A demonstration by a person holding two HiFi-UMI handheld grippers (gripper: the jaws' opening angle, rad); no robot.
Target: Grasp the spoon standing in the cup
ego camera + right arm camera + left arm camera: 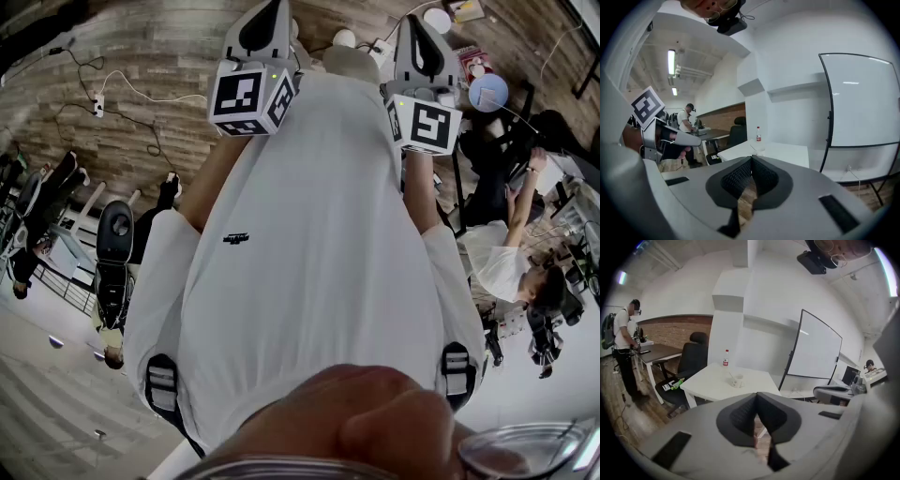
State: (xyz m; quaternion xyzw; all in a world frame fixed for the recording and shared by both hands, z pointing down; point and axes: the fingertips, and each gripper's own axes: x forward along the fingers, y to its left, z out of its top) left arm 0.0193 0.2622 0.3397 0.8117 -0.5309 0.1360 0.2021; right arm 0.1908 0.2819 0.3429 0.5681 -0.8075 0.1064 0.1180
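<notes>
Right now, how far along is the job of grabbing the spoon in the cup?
Nothing done yet. The spoon stands untouched in the cup on the white table, far off. In hand: nothing; left gripper and right gripper are shut, empty. Remaining: approach, open, grasp.

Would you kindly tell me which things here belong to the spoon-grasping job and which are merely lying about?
For the job:
spoon, standing in the cup
white table under them
left tool and right tool, both shut and empty

Just lying about:
bottle
office chair
whiteboard
</notes>
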